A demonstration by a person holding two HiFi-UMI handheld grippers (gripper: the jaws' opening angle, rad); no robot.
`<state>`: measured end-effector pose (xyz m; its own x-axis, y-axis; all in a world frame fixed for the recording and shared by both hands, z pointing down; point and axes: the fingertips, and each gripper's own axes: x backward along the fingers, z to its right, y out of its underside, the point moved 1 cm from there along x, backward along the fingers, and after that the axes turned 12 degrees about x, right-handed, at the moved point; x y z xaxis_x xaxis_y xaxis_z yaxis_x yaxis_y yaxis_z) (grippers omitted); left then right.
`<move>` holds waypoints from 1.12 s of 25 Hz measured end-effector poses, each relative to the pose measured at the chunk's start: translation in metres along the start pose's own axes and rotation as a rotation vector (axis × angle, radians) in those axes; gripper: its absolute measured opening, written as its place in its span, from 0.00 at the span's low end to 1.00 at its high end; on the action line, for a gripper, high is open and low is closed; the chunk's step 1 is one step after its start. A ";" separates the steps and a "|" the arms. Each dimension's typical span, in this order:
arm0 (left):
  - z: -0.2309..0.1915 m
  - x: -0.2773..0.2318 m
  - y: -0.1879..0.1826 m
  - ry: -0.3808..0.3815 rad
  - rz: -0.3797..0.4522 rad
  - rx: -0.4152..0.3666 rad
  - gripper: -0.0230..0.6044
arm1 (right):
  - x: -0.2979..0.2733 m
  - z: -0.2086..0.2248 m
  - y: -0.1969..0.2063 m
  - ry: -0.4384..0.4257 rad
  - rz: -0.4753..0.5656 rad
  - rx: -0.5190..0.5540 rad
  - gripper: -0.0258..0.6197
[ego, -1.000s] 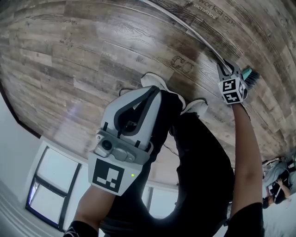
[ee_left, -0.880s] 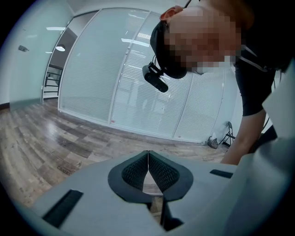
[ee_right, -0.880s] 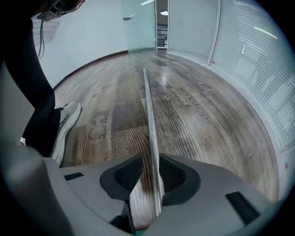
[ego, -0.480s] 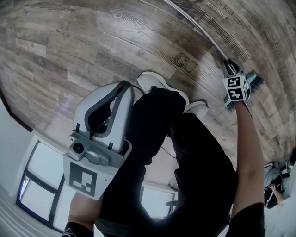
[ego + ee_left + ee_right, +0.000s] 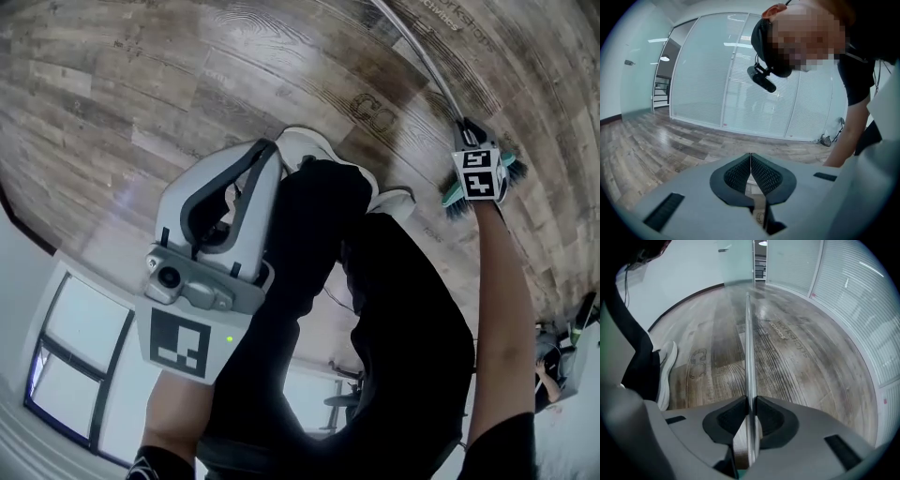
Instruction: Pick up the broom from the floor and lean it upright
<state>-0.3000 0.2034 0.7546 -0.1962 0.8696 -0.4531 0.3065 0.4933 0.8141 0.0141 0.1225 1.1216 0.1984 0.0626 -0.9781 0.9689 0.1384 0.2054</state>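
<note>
A broom (image 5: 748, 343) lies flat on the wooden floor (image 5: 141, 94), its thin metal handle (image 5: 412, 47) running away from the person's feet and its teal brush head (image 5: 454, 199) just under the right wrist. The right gripper (image 5: 751, 401) points steeply down at the low end of the handle, beside the brush head. Its jaws have just been closing and now pinch the tube between both pads. The left gripper (image 5: 750, 161) is held up by the person's legs, clenched on nothing.

The broom looks light and stiff, so it should rise in one piece without sagging. The polished tube is likely slippery and may turn or slide in a loose pinch. Held this close to the brush head, the long handle probably acts as a lever, so the far end could swing and drag on the floor. A second hold farther up the handle would likely steady it for standing upright.
</note>
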 end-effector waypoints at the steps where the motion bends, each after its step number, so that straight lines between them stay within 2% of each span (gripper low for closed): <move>1: 0.001 0.000 0.003 -0.011 -0.006 -0.021 0.07 | 0.009 0.000 0.001 -0.004 -0.009 -0.040 0.17; 4: 0.014 0.004 0.024 -0.030 -0.068 -0.145 0.07 | 0.036 -0.005 0.007 -0.038 -0.040 -0.175 0.17; 5: 0.020 0.007 0.035 -0.032 -0.098 -0.146 0.07 | 0.047 -0.005 0.011 -0.042 -0.046 -0.219 0.17; 8: 0.039 0.013 0.057 -0.054 -0.173 -0.067 0.07 | 0.089 0.007 0.016 -0.030 -0.038 -0.294 0.17; 10: 0.057 0.017 0.058 -0.055 -0.200 -0.047 0.07 | 0.121 0.017 0.007 -0.016 -0.007 -0.293 0.17; 13: 0.098 0.023 0.044 -0.008 -0.219 -0.055 0.07 | 0.175 0.025 -0.011 0.004 0.058 -0.255 0.17; 16: 0.138 0.028 0.019 0.030 -0.225 0.003 0.07 | 0.229 0.037 -0.028 0.034 0.120 -0.224 0.17; 18: 0.160 0.029 -0.008 0.051 -0.202 0.060 0.07 | 0.265 0.045 -0.038 0.062 0.154 -0.220 0.17; 20: 0.183 0.033 -0.042 0.071 -0.169 0.082 0.07 | 0.304 0.049 -0.047 0.086 0.180 -0.236 0.17; 28: 0.251 0.040 -0.159 0.081 -0.101 0.053 0.07 | 0.457 0.051 -0.080 0.139 0.328 -0.404 0.17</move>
<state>-0.1227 0.1648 0.5162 -0.3028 0.8122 -0.4986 0.3301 0.5802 0.7446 0.0350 0.0896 0.6567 0.4330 0.2929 -0.8525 0.7199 0.4568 0.5226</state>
